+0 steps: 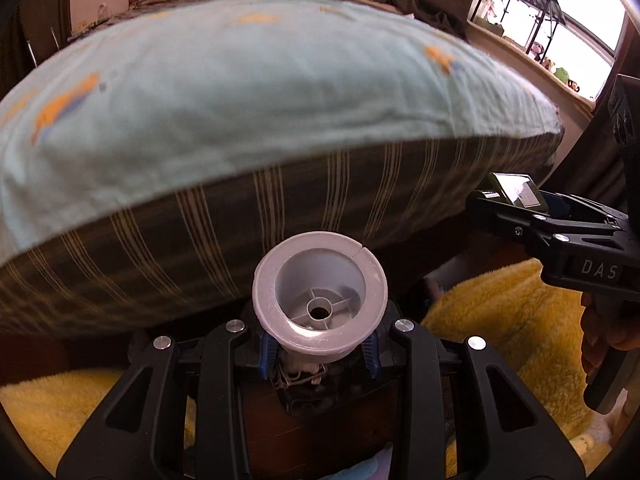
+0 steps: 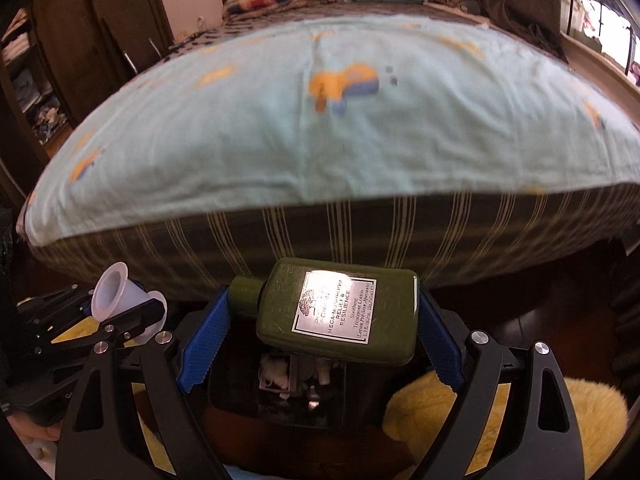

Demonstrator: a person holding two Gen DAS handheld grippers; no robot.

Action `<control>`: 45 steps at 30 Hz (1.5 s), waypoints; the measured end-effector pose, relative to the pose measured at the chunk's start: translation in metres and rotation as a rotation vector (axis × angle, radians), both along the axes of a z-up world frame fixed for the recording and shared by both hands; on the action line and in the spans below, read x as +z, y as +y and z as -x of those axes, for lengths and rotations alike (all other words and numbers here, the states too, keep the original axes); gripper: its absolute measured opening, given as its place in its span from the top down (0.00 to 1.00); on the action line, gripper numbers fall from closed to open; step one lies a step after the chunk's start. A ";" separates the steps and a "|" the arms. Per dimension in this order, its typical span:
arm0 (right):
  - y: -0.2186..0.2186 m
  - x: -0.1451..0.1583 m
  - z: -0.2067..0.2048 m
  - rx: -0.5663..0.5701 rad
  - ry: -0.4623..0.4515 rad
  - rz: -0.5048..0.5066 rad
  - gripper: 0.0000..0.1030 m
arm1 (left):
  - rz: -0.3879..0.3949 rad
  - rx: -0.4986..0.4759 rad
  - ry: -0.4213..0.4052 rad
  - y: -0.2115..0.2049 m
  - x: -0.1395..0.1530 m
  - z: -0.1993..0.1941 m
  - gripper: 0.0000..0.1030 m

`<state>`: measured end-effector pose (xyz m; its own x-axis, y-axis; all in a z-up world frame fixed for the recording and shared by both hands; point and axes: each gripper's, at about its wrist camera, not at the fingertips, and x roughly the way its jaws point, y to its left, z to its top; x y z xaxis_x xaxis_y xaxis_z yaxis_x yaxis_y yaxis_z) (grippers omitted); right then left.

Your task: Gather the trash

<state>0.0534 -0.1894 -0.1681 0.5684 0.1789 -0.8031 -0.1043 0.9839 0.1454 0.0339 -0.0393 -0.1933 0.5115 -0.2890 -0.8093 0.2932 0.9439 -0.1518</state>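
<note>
Between the left tongs (image 1: 320, 350) sits a grey plastic spool (image 1: 320, 304), pinched at its narrow waist with one flared, cracked rim facing forward, so the blue pads grip below the flange and it cannot slip out. Between the right tongs (image 2: 320, 332) lies a green lotion bottle (image 2: 338, 310), held crosswise, cap toward the left pad and base against the right, label up; the long-axis grip seems chosen because the flat bottle spans the gap neatly. Both pairs hang close together, the left just to the left of the right, over a dark bin (image 2: 296, 384) directly below them; judging by that, both pieces are about to be dropped in. Inside the bin are white crumpled scraps and small pale bits, too dim to name. Beyond both tongs stands a bed (image 2: 320, 136) with a pale blue cover; beneath, on either side, lies a yellow rug (image 2: 508, 420).
</note>
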 end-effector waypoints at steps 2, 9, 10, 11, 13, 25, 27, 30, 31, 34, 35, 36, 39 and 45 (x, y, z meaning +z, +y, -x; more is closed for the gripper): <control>0.000 -0.014 0.000 0.001 0.026 -0.011 0.15 | -0.014 -0.007 0.021 -0.002 -0.012 0.001 0.69; 0.010 -0.056 -0.002 0.022 0.094 -0.039 0.15 | -0.023 -0.016 0.128 -0.001 -0.055 -0.004 0.69; 0.012 -0.061 -0.004 0.021 0.105 -0.037 0.15 | -0.022 -0.017 0.138 0.000 -0.059 -0.005 0.69; 0.013 -0.064 -0.005 0.021 0.112 -0.037 0.15 | -0.021 -0.018 0.147 0.001 -0.063 -0.006 0.69; 0.016 -0.073 -0.007 0.022 0.134 -0.042 0.15 | -0.017 -0.018 0.167 0.002 -0.069 -0.009 0.69; 0.035 -0.093 -0.016 0.033 0.179 -0.055 0.13 | 0.000 -0.007 0.234 0.007 -0.090 -0.016 0.67; 0.036 -0.088 -0.022 0.034 0.176 -0.056 0.09 | 0.001 -0.004 0.233 0.008 -0.090 -0.017 0.58; 0.037 -0.079 -0.024 0.024 0.166 -0.054 0.08 | 0.000 0.003 0.227 0.011 -0.086 -0.019 0.52; 0.035 -0.077 -0.024 0.017 0.162 -0.055 0.08 | 0.001 0.005 0.223 0.013 -0.084 -0.020 0.51; 0.025 -0.063 -0.021 -0.002 0.140 -0.063 0.07 | -0.011 0.020 0.199 0.015 -0.073 -0.018 0.39; 0.022 -0.057 -0.020 -0.008 0.129 -0.067 0.06 | -0.016 0.024 0.187 0.015 -0.068 -0.017 0.33; 0.020 -0.051 -0.018 -0.013 0.118 -0.070 0.05 | -0.024 0.033 0.168 0.018 -0.061 -0.016 0.28; 0.009 -0.030 -0.012 -0.035 0.067 -0.078 0.03 | -0.030 0.054 0.120 0.023 -0.039 -0.012 0.15; -0.006 0.029 0.003 -0.079 -0.084 -0.059 0.03 | -0.033 0.088 -0.002 0.035 0.020 -0.002 0.08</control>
<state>0.0507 -0.1956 -0.1390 0.6475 0.1762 -0.7415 -0.0412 0.9796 0.1969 0.0359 -0.0047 -0.1731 0.5355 -0.2155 -0.8166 0.2089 0.9706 -0.1192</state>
